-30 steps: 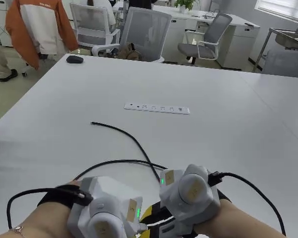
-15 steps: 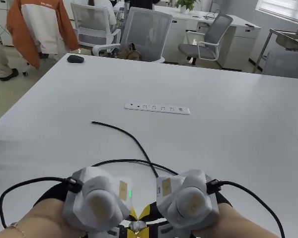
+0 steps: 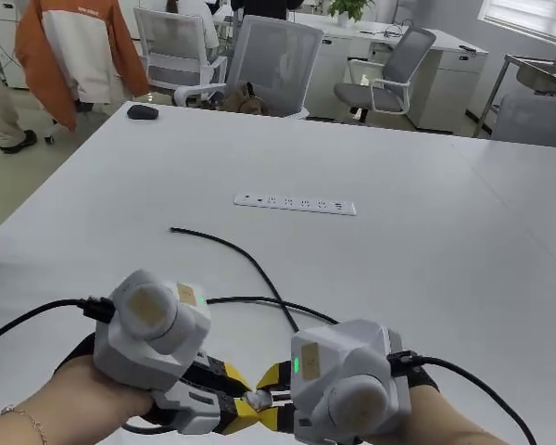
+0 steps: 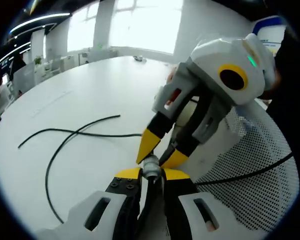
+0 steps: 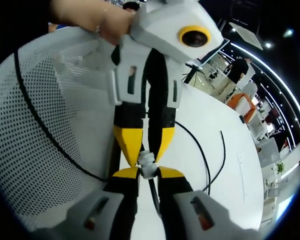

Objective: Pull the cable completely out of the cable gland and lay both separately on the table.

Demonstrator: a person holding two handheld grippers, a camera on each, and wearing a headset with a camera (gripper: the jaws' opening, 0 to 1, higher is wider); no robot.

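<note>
Both pairs of fingers close on the cable gland.

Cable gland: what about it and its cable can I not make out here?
Head view: the cable gland is tiny, its sides covered by yellow tips.
Left gripper view: the left tongs and right tongs cover the gland's ends, so how much cable is inside is hidden.
Head view: the cable passes behind the right tongs' housing; its near stretch is hidden.

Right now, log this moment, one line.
left gripper: shut on cable gland | right gripper: shut on cable gland | cable: through gland, on table
</note>
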